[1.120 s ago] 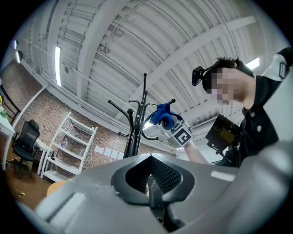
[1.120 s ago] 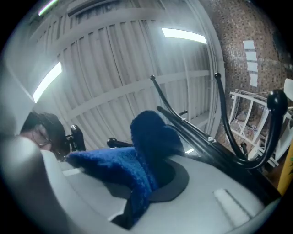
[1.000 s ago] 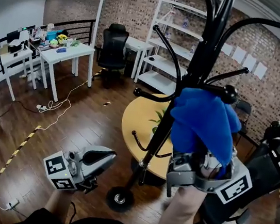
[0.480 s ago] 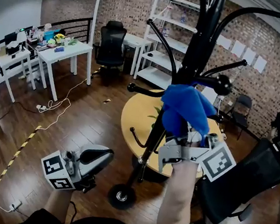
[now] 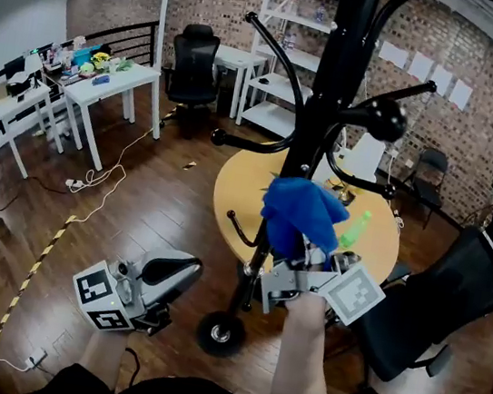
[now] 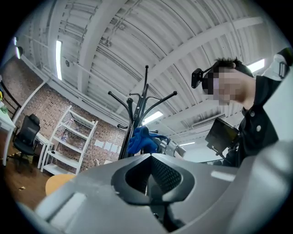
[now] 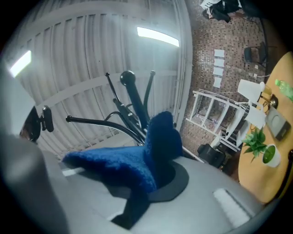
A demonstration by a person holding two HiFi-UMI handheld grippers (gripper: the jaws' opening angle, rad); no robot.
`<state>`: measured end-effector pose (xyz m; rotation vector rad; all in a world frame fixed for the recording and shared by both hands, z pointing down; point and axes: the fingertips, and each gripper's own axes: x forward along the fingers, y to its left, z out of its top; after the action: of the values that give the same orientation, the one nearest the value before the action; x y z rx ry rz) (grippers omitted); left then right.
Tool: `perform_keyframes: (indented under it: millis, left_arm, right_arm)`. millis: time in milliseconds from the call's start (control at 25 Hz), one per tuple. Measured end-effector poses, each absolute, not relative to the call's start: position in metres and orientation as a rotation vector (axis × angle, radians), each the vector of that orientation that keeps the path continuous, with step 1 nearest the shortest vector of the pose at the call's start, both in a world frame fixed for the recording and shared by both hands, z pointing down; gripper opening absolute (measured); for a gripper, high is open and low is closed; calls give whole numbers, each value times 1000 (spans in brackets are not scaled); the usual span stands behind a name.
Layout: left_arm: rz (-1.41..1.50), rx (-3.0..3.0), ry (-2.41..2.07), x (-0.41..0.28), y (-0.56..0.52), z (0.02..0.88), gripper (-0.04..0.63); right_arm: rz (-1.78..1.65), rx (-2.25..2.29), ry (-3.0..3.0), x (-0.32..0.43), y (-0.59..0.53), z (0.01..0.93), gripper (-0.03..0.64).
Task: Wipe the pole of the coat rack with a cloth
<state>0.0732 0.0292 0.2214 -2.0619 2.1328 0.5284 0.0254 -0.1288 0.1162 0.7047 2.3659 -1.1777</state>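
Observation:
The black coat rack's pole (image 5: 319, 111) rises from a round base (image 5: 220, 333) on the wood floor, with curved hooks branching out. My right gripper (image 5: 308, 258) is shut on a blue cloth (image 5: 299, 213), which is pressed against the pole about halfway up. The right gripper view shows the cloth (image 7: 146, 153) clamped in the jaws with the pole (image 7: 136, 103) just behind it. My left gripper (image 5: 181, 275) hangs low to the left of the base, shut and empty. From the left gripper view, the rack (image 6: 137, 121) and cloth (image 6: 141, 139) appear beyond the jaws.
A round yellow table (image 5: 243, 191) with a green bottle (image 5: 355, 228) stands right behind the rack. A black office chair (image 5: 438, 298) is close on the right. White desks (image 5: 116, 85), a white shelf (image 5: 282, 50) and floor cables (image 5: 92, 187) lie farther left and back.
My right gripper has slid the blue cloth down the pole, from near the upper hooks to mid height. The left gripper has stayed put.

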Motion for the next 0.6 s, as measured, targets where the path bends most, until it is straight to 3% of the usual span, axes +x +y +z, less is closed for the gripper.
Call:
perform_keyframes:
  millis: [280, 400, 600]
  left_arm:
    - [537, -2088, 2140, 73, 20, 229, 3]
    - [549, -2100, 2146, 74, 15, 235, 3]
    - [572, -2120, 2140, 76, 8, 238, 3]
  right_arm:
    - [-1340, 527, 2608, 15, -146, 233, 25]
    - [-1218, 317, 2922, 15, -157, 305, 24]
    - [-1031, 457, 3150, 17, -138, 355, 23]
